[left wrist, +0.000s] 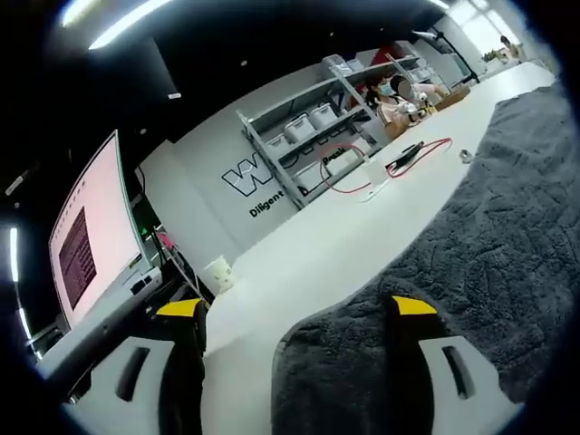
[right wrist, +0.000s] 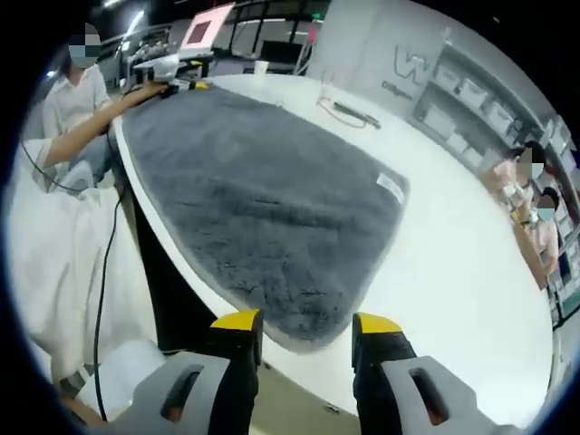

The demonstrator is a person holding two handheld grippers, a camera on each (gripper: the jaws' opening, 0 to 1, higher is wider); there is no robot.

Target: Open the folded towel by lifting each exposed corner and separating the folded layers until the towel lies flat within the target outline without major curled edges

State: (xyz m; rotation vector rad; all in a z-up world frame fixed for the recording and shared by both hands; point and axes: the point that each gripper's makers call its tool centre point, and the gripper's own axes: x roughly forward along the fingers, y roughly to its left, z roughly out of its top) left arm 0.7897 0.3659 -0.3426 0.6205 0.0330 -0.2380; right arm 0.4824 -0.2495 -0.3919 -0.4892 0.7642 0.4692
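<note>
Grey towel (right wrist: 263,195) spread on white desk (right wrist: 453,272); left gripper (left wrist: 299,308) and right gripper (right wrist: 299,322) both agape, empty, straddling opposite corners; flattening nearly done, next smoothing any curled edge.

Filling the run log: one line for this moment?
towel: spread on table | left gripper: at corner, open | right gripper: open, near edge

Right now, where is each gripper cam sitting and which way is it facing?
Left gripper view: low at one towel corner, looking along the white table toward the shelves and a monitor; left gripper jaws straddle the corner.
Right gripper view: at the opposite end, off the table edge, looking down the spread towel toward the left gripper; right gripper open, the person's sleeve showing.
Shared: towel, table, shelves.
</note>
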